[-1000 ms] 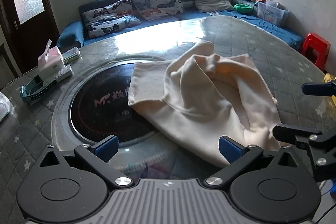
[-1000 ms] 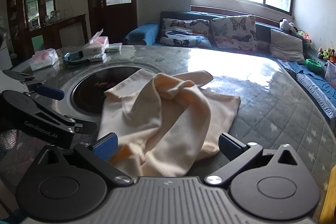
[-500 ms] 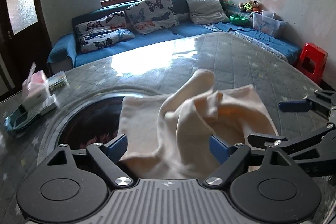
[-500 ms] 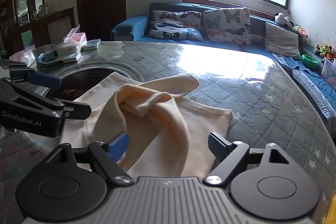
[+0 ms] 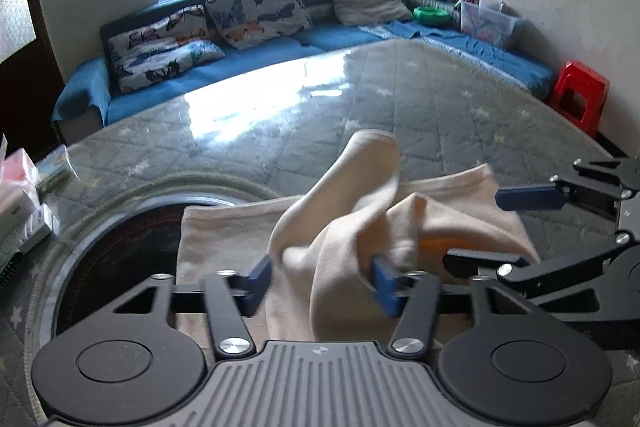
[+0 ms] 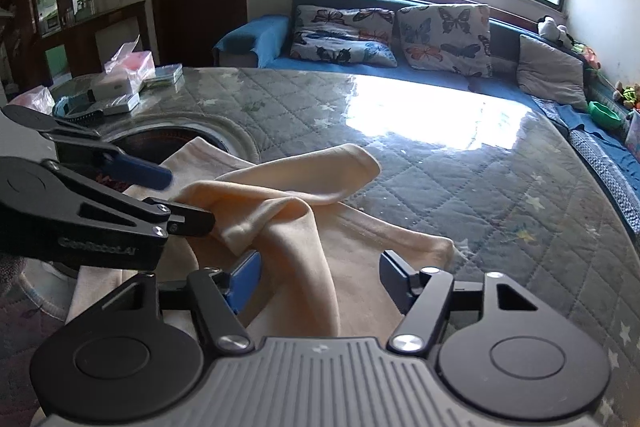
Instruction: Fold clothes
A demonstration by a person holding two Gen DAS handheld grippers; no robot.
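Left wrist view: left tongs gape open around a bunched fold of the cream garment, which sits on the bench. At 3 o'clock, right tongs open too.

Right wrist view: right tongs are spread over the cloth, gripping nothing.

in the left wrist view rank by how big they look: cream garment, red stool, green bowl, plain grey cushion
1. cream garment, by far the largest, though it lies nearest the camera
2. plain grey cushion
3. red stool
4. green bowl

The cushion sits farther back than the stool, so that pair is less sure.
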